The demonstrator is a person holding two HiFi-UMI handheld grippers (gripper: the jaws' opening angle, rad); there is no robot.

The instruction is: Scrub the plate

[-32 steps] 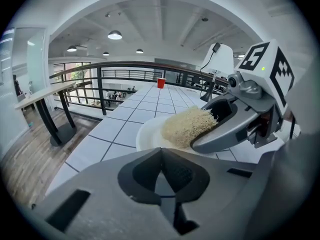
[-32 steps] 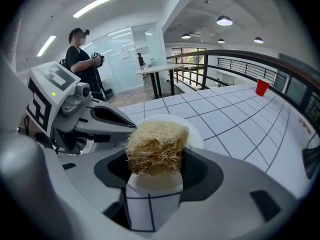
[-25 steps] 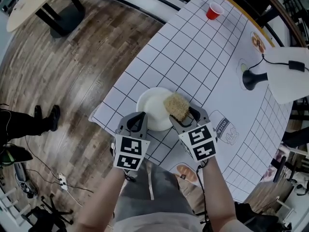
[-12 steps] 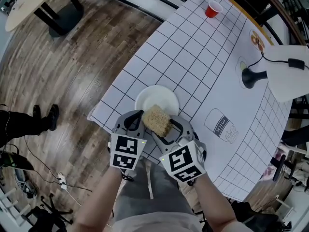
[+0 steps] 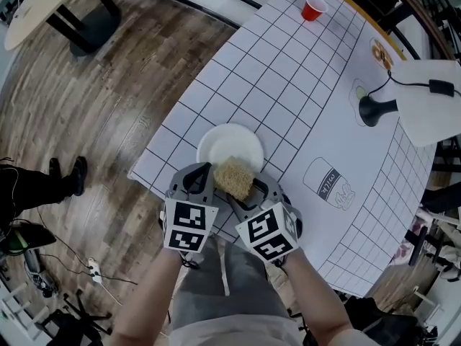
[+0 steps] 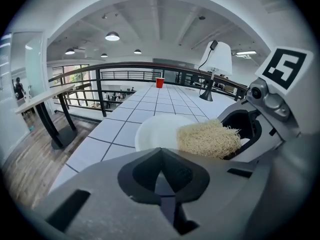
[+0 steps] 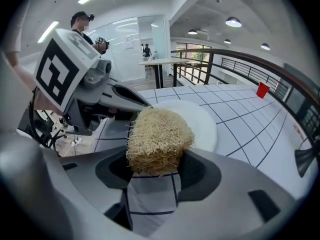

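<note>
A white plate (image 5: 230, 144) lies near the corner of the gridded table (image 5: 302, 71). My left gripper (image 5: 196, 181) sits at the plate's near-left rim; its jaws are closed there and seem to pinch that rim (image 6: 161, 151). My right gripper (image 5: 247, 190) is shut on a tan, fibrous scrubber (image 5: 234, 176), which rests over the plate's near edge. In the right gripper view the scrubber (image 7: 159, 139) stands between the jaws, with the plate (image 7: 200, 119) just behind it. The left gripper view shows the scrubber (image 6: 209, 139) at the plate's (image 6: 157, 131) right side.
A red cup (image 5: 313, 8) stands at the table's far end. A black lamp base (image 5: 374, 110) with a white shade (image 5: 432, 114) is on the right. A printed milk picture (image 5: 330, 182) lies right of the plate. The table's edge runs close on the left, over wood floor.
My right gripper has carried the scrubber from the plate's right side leftward and nearer, onto its near edge beside the left gripper. The left gripper has hardly moved.
</note>
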